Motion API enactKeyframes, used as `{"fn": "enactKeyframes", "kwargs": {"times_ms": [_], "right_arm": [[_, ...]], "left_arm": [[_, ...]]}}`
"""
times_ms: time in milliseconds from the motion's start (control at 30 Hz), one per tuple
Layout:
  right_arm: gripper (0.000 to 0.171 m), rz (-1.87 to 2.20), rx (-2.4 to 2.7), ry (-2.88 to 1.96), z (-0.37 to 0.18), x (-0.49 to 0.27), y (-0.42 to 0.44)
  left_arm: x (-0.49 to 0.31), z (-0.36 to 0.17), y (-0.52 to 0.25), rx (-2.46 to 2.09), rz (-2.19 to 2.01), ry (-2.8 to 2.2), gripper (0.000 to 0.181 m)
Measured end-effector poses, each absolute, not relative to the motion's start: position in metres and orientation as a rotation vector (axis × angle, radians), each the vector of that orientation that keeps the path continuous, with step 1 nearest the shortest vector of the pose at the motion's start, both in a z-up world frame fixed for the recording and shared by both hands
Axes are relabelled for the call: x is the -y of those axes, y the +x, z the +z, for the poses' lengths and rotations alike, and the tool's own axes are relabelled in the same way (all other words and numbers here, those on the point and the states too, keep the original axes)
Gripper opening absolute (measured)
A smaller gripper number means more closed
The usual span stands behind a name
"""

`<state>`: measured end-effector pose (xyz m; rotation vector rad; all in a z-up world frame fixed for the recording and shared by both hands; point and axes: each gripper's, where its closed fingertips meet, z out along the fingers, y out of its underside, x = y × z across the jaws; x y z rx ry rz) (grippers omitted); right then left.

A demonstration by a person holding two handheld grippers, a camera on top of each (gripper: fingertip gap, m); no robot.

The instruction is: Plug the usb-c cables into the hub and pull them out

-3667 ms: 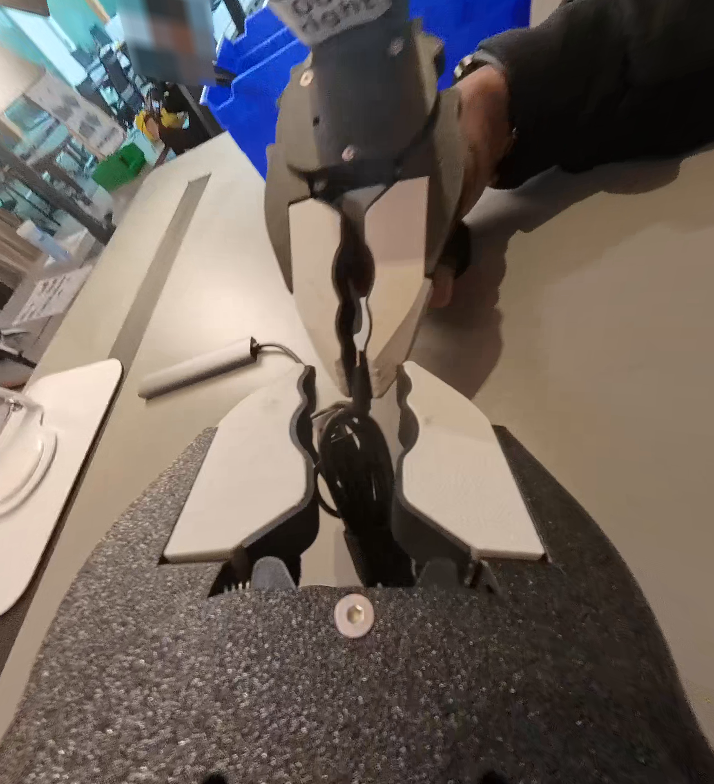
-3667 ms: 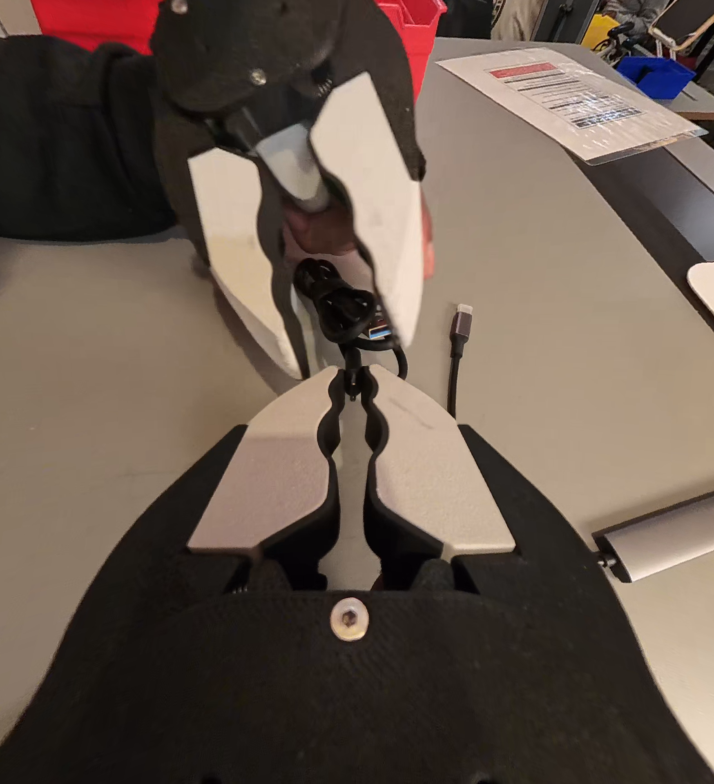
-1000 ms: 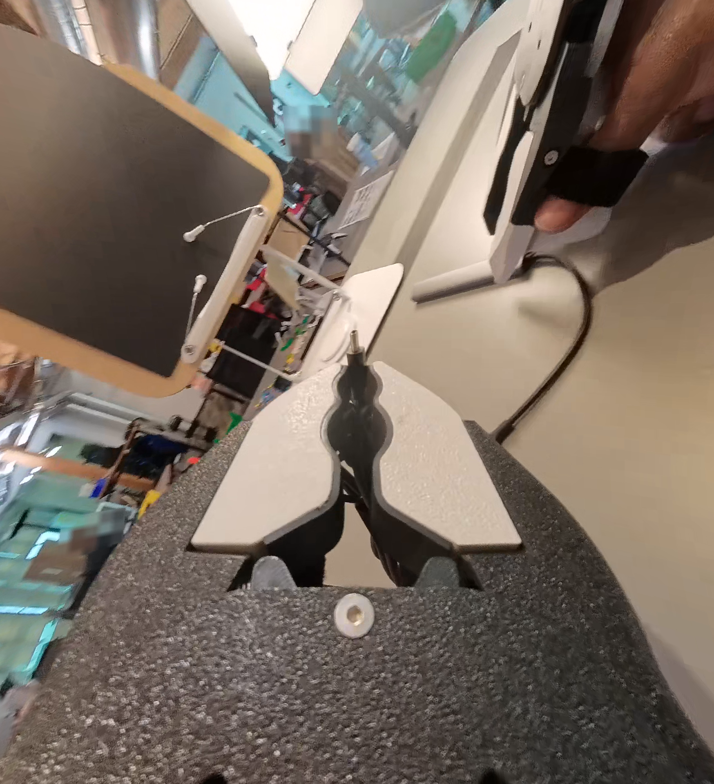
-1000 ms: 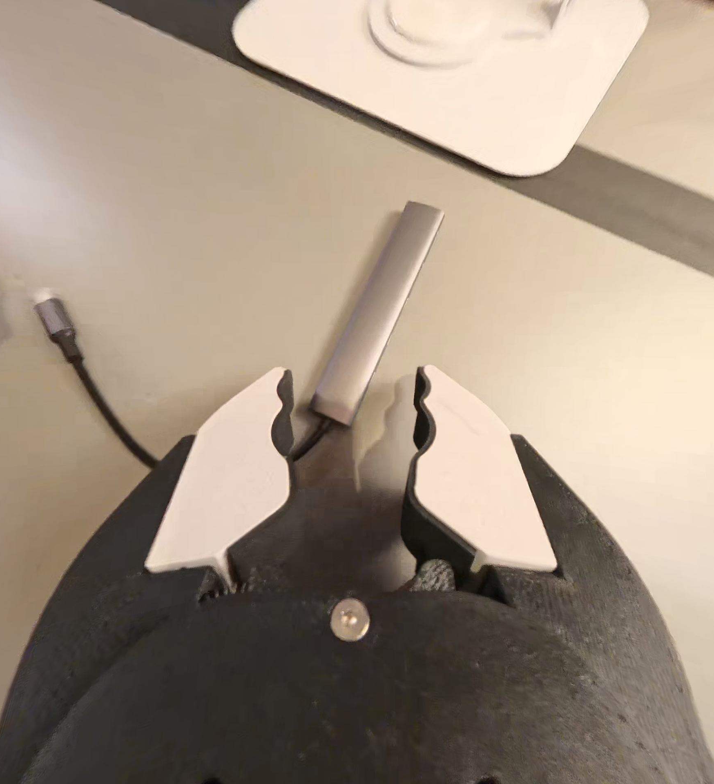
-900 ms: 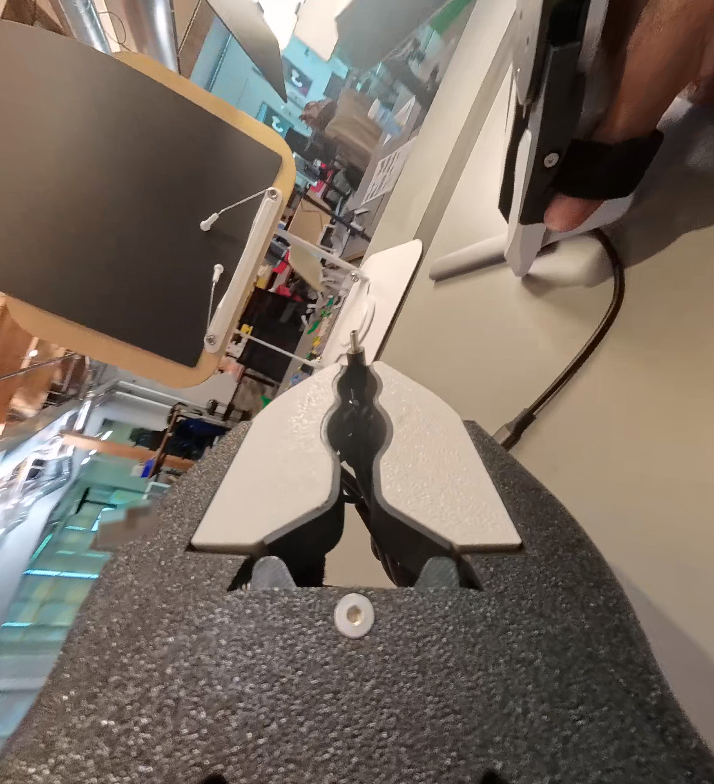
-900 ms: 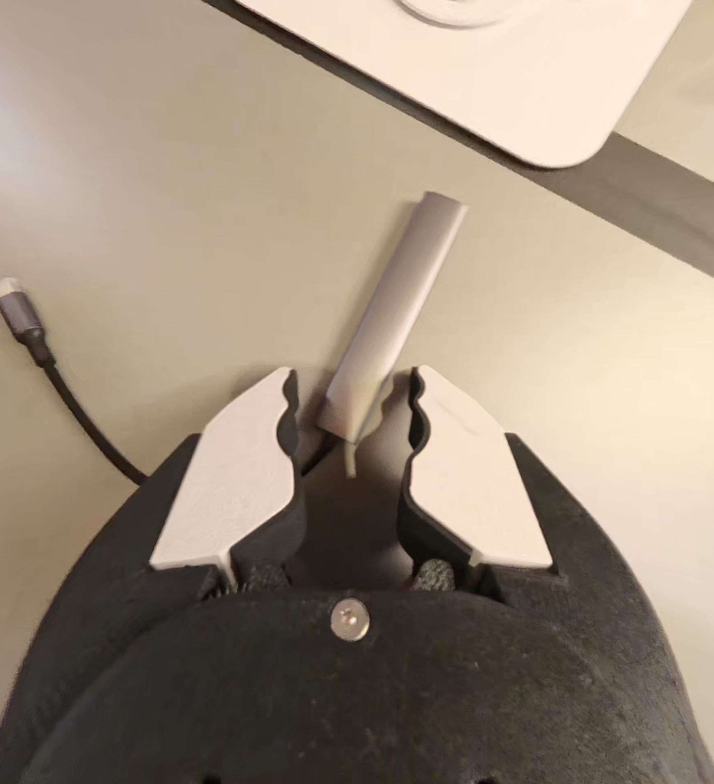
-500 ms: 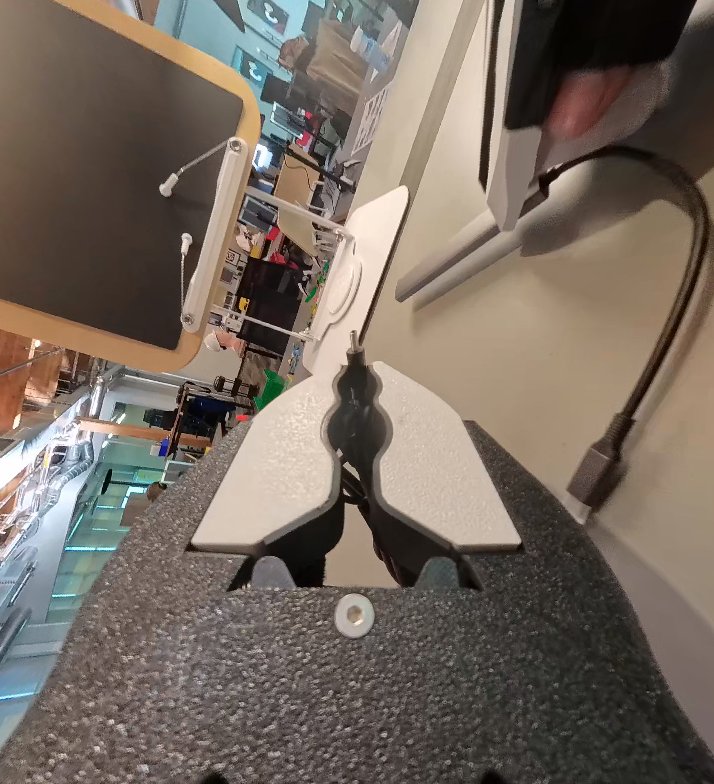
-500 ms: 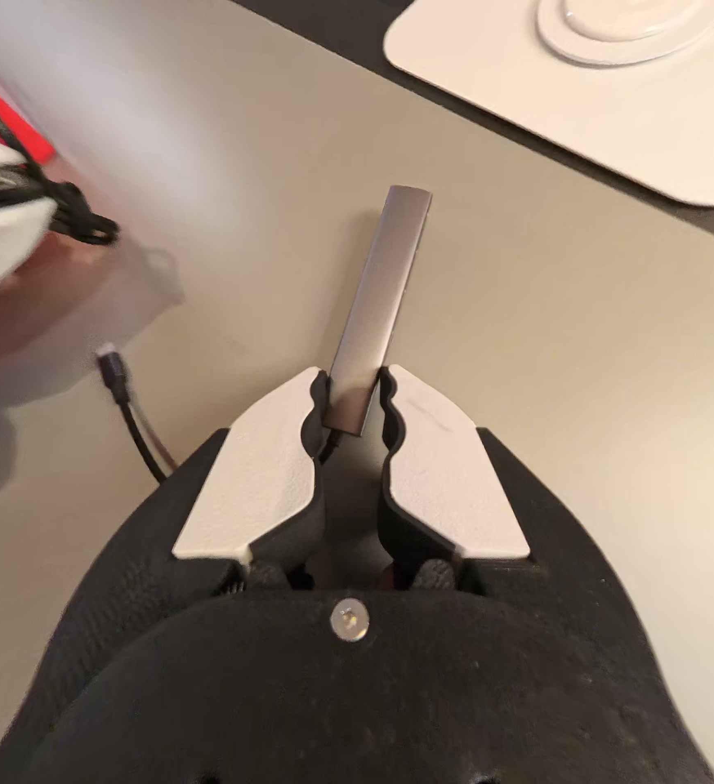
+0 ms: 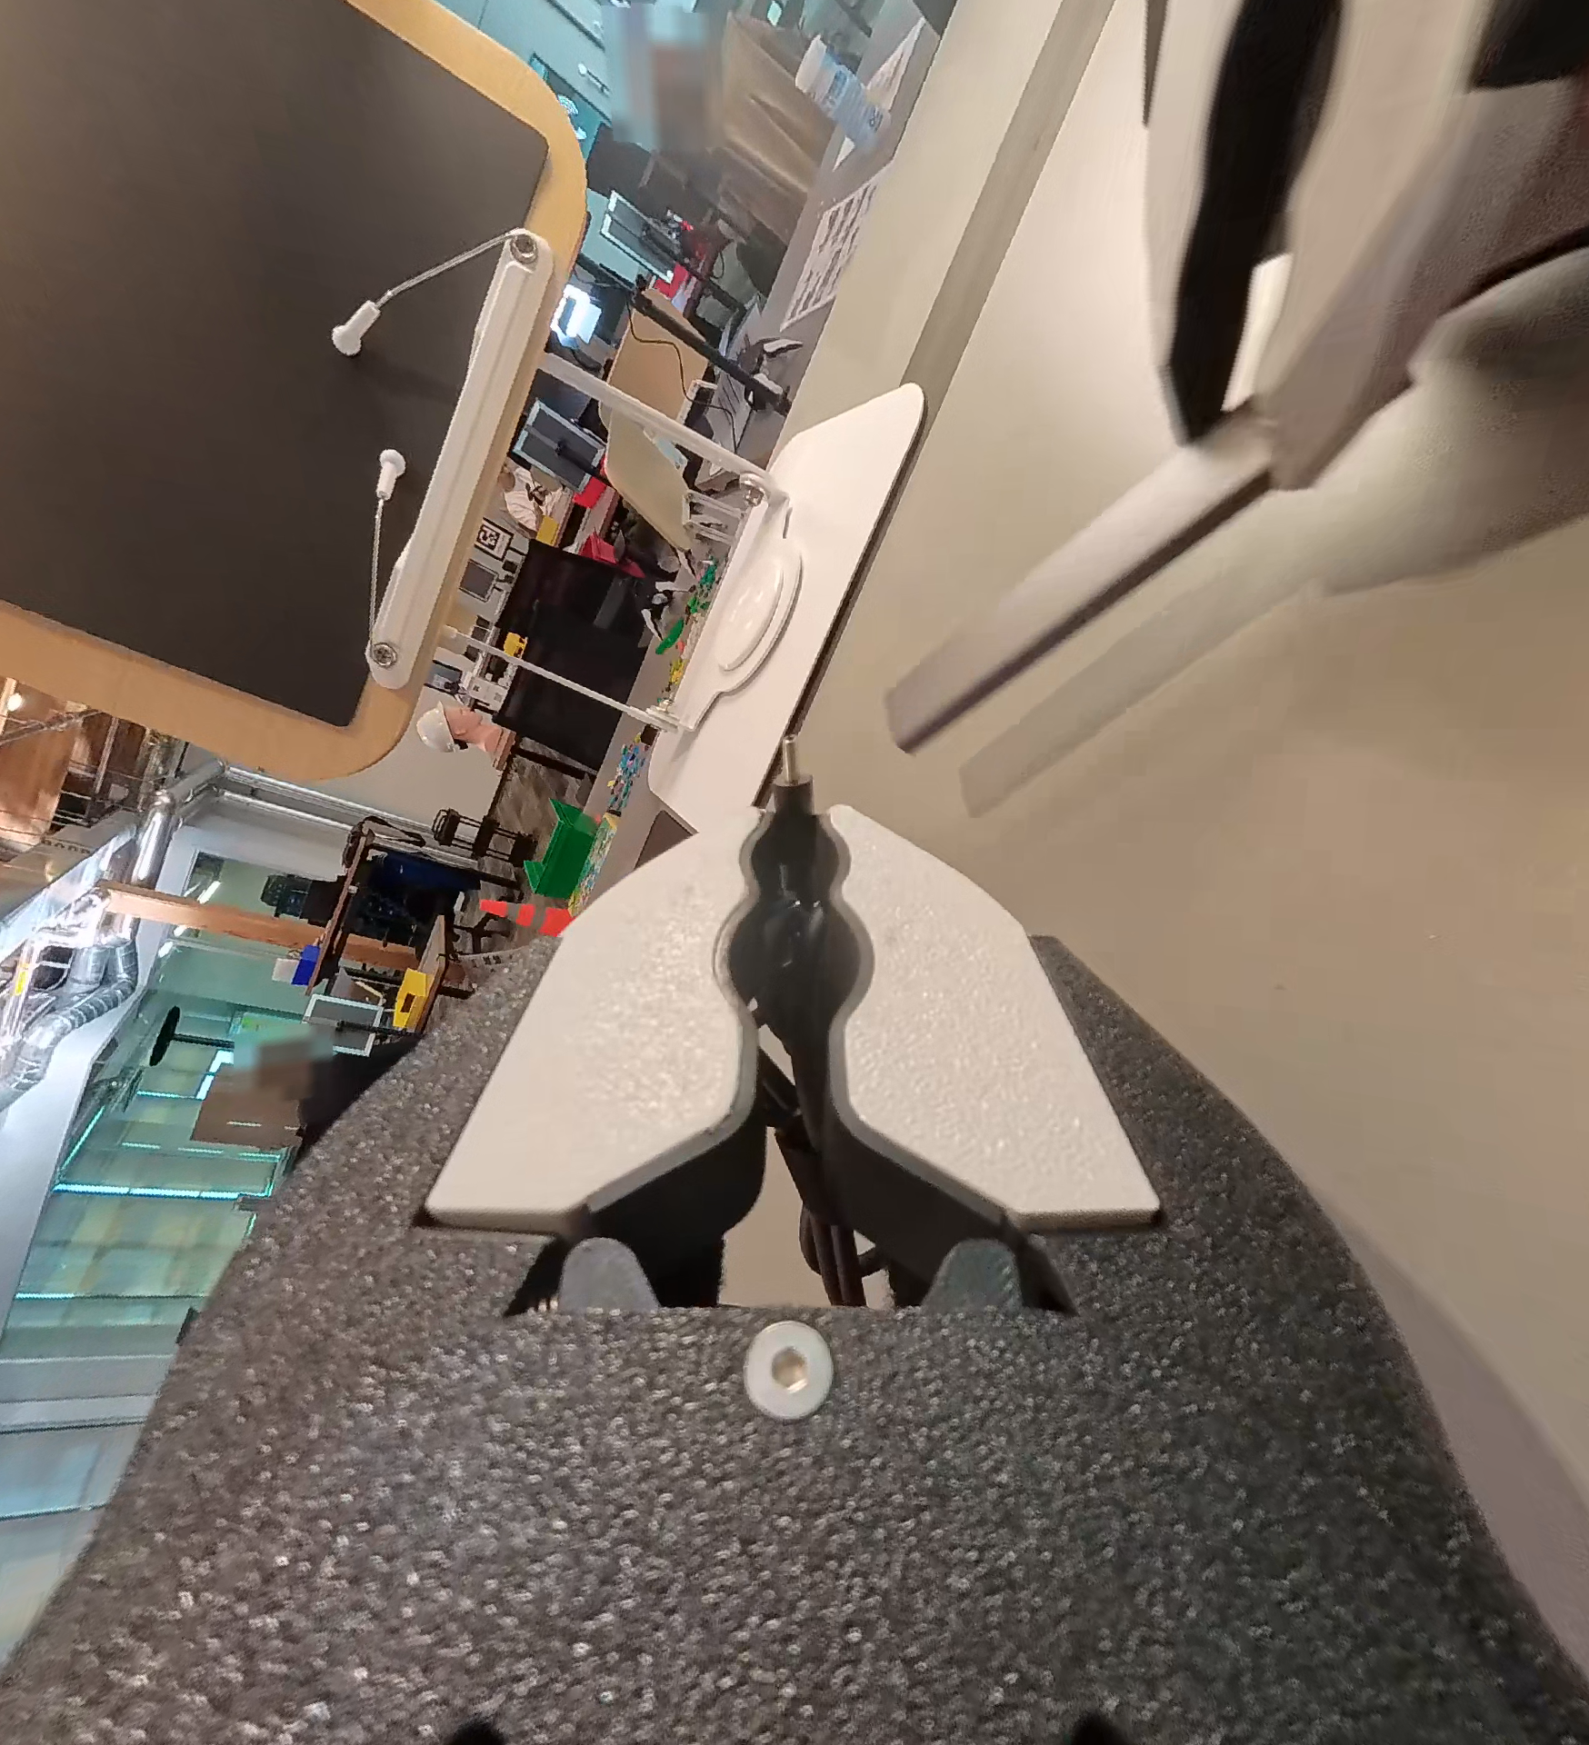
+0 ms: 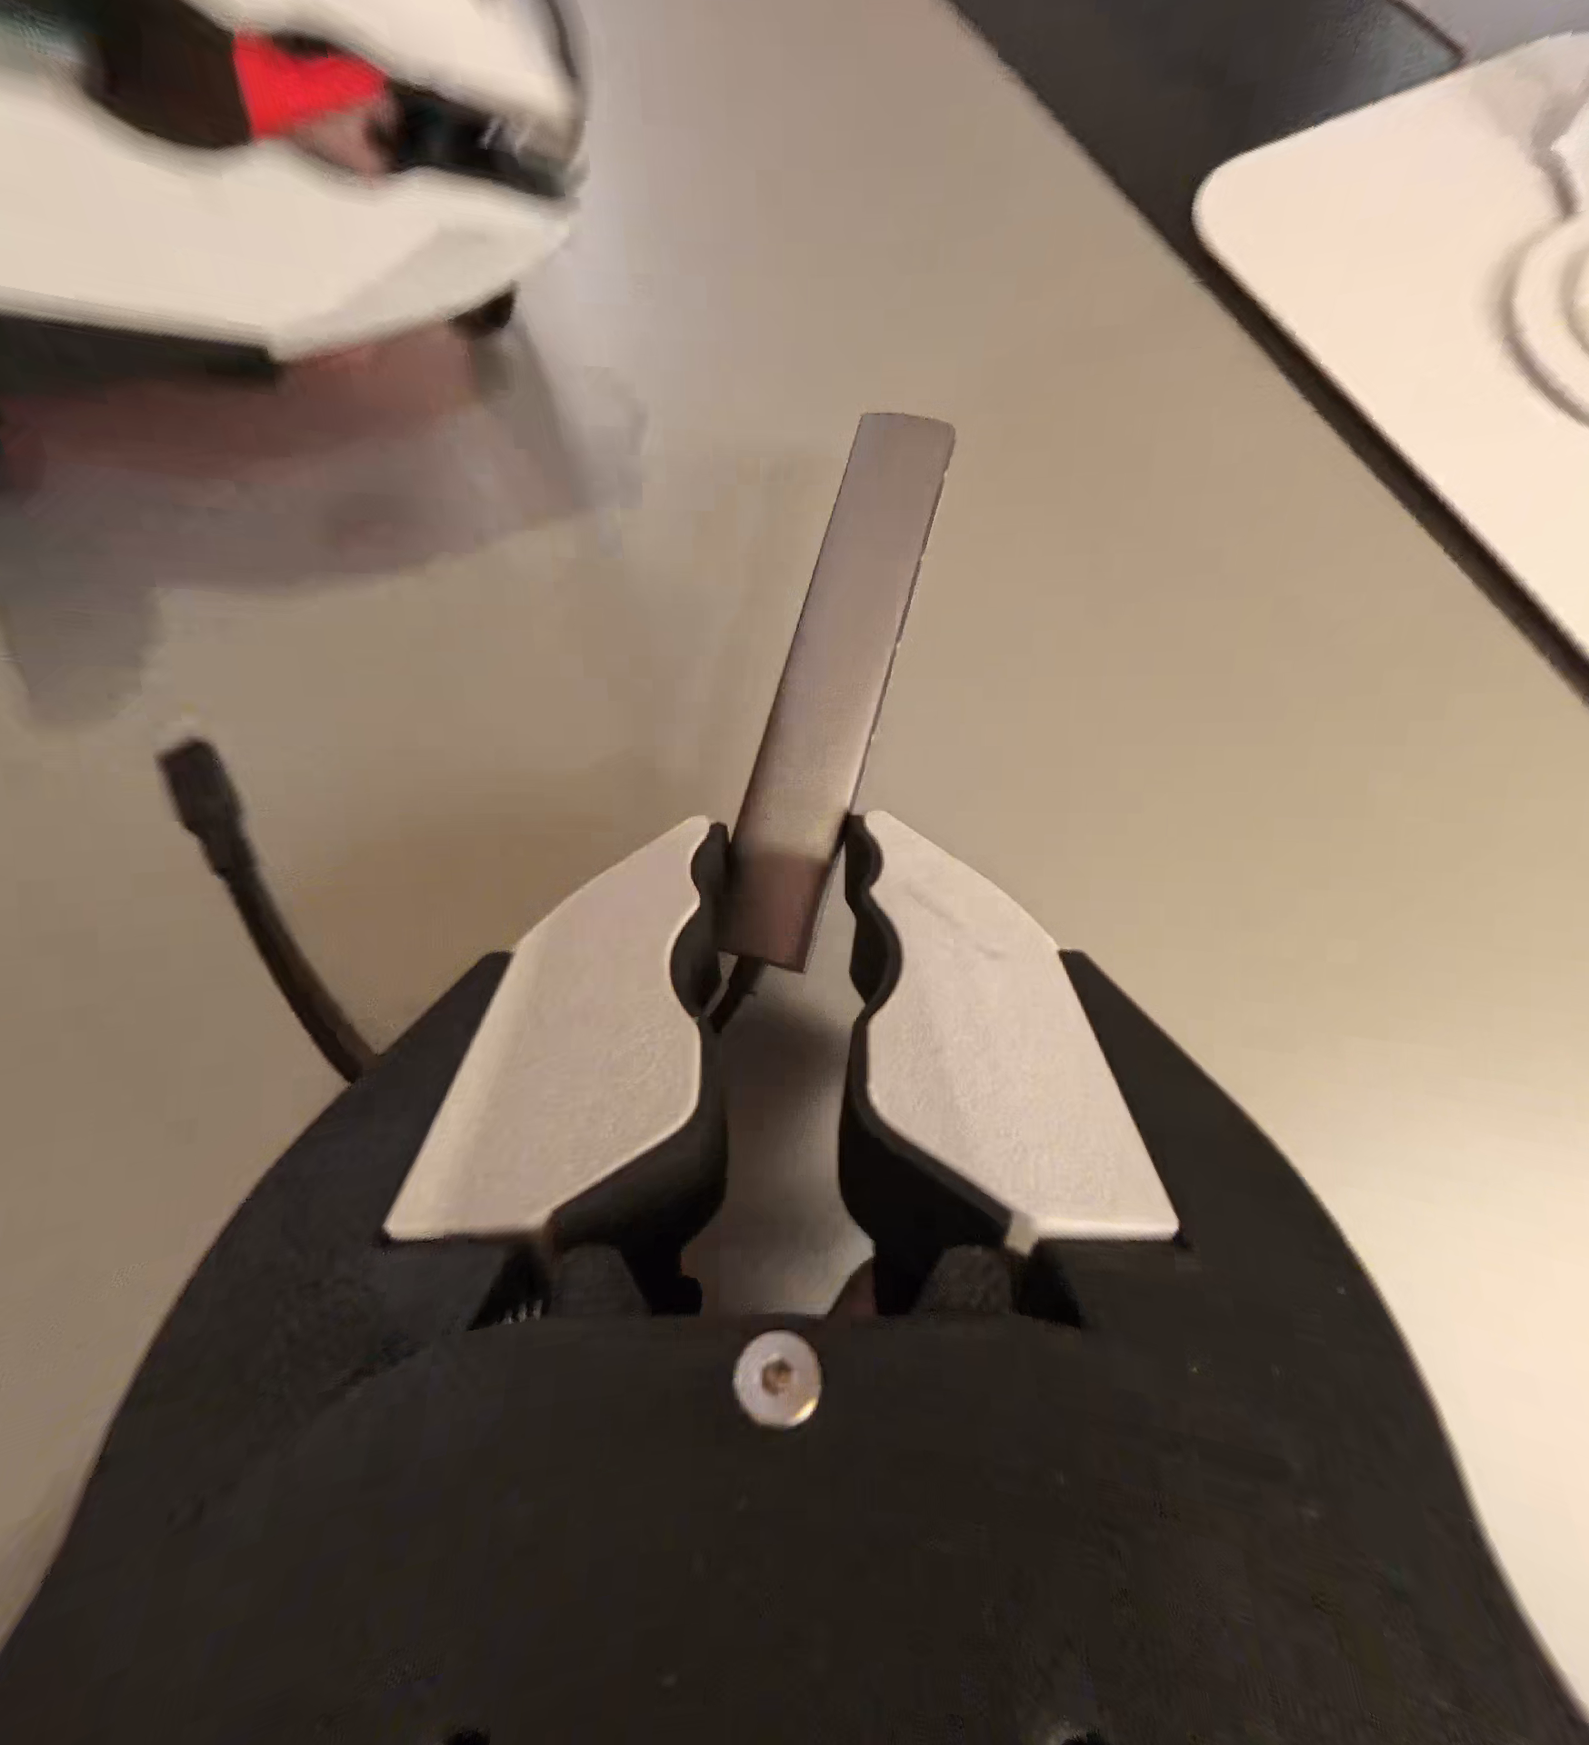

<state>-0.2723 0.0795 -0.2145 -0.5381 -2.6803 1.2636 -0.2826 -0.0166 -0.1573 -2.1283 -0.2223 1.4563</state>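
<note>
In the left wrist view, my left gripper (image 9: 793,823) is shut on a black USB-C cable (image 9: 795,906), and its metal plug tip (image 9: 788,758) sticks out forward. In the right wrist view, my right gripper (image 10: 781,836) is shut on the near end of the slim grey hub (image 10: 852,661) and holds it tilted above the table. The hub (image 9: 1083,604) also shows in the left wrist view, ahead and to the right of the plug, with its shadow under it. The hub's own black cable and plug (image 10: 200,770) lie on the table at the left. The left gripper (image 10: 252,170) shows blurred at the top left.
A white stand base plate (image 10: 1395,283) lies on the beige table (image 10: 1150,850) at the far right and also shows in the left wrist view (image 9: 819,567). A dark board with a wooden rim (image 9: 205,378) stands to the left. An open room lies behind it.
My right gripper closed on the hub's near end and lifted it off the table. My left gripper, still holding the cable, moved closer to the hub.
</note>
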Motion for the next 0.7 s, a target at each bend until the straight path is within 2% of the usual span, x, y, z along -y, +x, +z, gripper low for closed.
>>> {"fn": "enactKeyframes", "kwargs": {"times_ms": [33, 300, 400, 600, 700], "right_arm": [[0.023, 1.196, 2.703, -0.416, -0.217, -0.080, -0.265], [0.024, 1.221, 2.791, 0.061, -0.215, -0.087, -0.212], [0.024, 1.260, 2.806, 0.001, -0.210, -0.090, -0.209], [0.045, 1.215, 2.845, -0.255, -0.212, -0.090, -0.217], [0.048, 1.123, 2.919, -0.352, -0.223, -0.089, -0.211]], "left_arm": [[0.017, -0.157, -0.283, 0.228, 1.457, -2.121, 0.007], [0.027, -0.157, -0.288, 0.269, 1.455, -2.098, 0.007], [0.024, -0.160, -0.287, 0.261, 1.443, -2.100, 0.007], [0.022, -0.162, -0.286, 0.246, 1.428, -2.103, 0.007], [0.022, -0.162, -0.286, 0.244, 1.420, -2.099, 0.007]]}}
